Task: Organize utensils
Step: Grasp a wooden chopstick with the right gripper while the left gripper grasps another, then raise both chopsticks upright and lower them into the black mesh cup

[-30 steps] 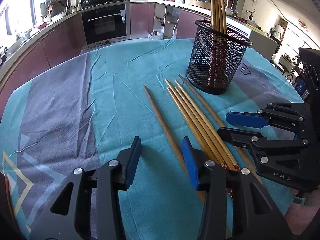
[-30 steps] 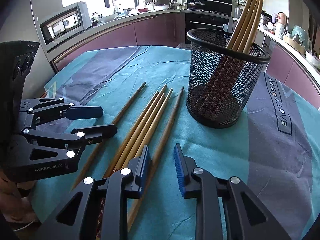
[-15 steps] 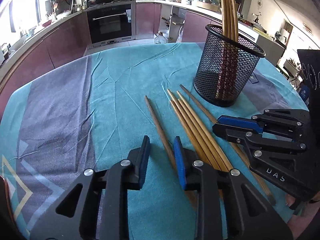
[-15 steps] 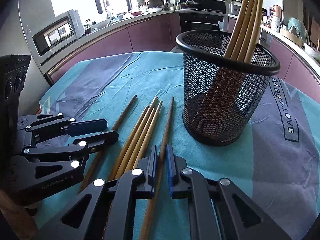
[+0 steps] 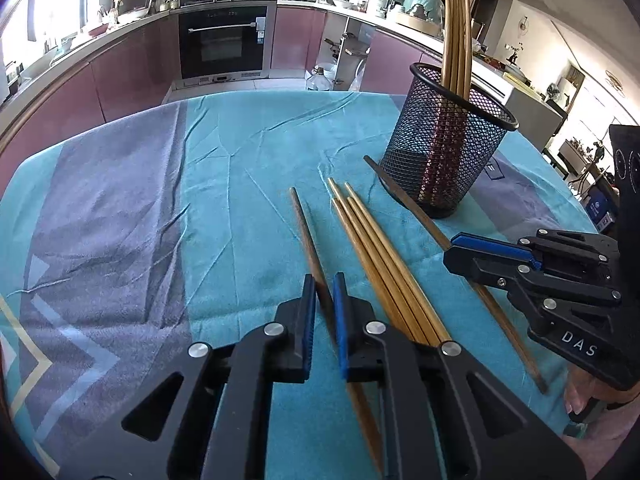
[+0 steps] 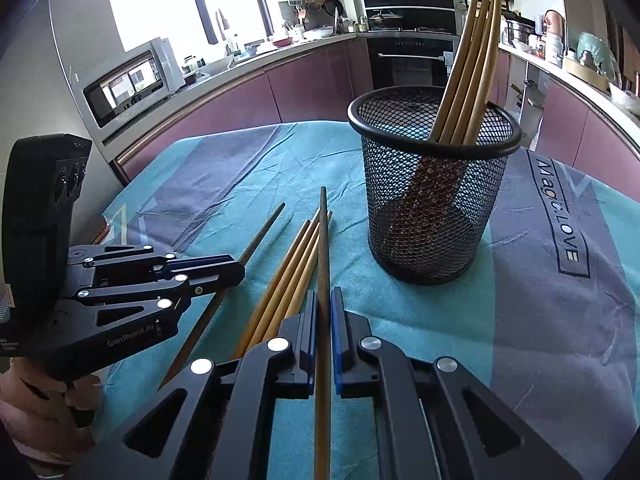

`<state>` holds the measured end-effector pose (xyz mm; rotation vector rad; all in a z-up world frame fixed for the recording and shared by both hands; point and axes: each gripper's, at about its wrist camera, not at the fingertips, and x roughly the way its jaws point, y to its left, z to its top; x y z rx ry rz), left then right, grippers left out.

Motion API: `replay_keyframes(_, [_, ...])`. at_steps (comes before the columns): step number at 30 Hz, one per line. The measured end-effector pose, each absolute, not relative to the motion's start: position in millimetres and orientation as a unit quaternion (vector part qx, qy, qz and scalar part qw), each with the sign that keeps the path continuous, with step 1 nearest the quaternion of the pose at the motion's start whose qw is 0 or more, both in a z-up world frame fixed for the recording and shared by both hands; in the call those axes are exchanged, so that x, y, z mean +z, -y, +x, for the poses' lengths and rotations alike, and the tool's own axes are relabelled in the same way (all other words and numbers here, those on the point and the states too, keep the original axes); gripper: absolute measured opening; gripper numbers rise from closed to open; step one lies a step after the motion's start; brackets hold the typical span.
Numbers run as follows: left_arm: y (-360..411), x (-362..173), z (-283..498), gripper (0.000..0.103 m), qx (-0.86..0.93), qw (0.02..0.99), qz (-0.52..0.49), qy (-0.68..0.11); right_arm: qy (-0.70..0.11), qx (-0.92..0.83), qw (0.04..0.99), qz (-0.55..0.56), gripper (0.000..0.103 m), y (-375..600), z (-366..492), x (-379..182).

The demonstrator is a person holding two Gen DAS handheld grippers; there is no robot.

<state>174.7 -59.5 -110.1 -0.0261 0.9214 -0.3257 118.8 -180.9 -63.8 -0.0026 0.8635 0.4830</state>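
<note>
Chopsticks are the whole story here: six loose ones on the teal and grey tablecloth (image 5: 240, 152), plus a bunch already standing in the black mesh cup (image 5: 444, 148) at about 1 o'clock in the left view.

In the left view the loose ones fan out from the bottom edge toward 12–1 o'clock. A dark brown chopstick (image 5: 306, 232) lies on its own at the left, a tight bundle of four pale chopsticks (image 5: 372, 232) sits just beside it, and another dark chopstick (image 5: 420, 216) runs past the foot of the cup, nearly touching its base. That cup is the only thing crowding the area; the kitchen counters and the oven (image 5: 222, 40) are well behind the table.

The left tongs (image 5: 322, 300) have just been closing and are now pinched on the lone dark brown chopstick, angled down at the cloth. In the right view they show at 9 o'clock (image 6: 236, 270), with a hand (image 6: 48, 396) wrapped around the handle below.

The right tongs (image 6: 324, 312) have just been closing too, and are clamped on the other dark chopstick (image 6: 323, 240), whose tip rides above the pale bundle and aims at 12 o'clock, left of the cup (image 6: 434, 200). From the left view they sit at 3 o'clock (image 5: 456, 250), also tilted downward.
</note>
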Motion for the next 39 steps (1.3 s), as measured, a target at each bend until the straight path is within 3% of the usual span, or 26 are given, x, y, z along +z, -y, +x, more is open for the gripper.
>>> replay_keyframes(39, [26, 27, 118, 0.007, -0.265, 0.913, -0.087, -0.298, -0.272, 0.258, 0.924, 0.077, 0.005, 238, 89, 30])
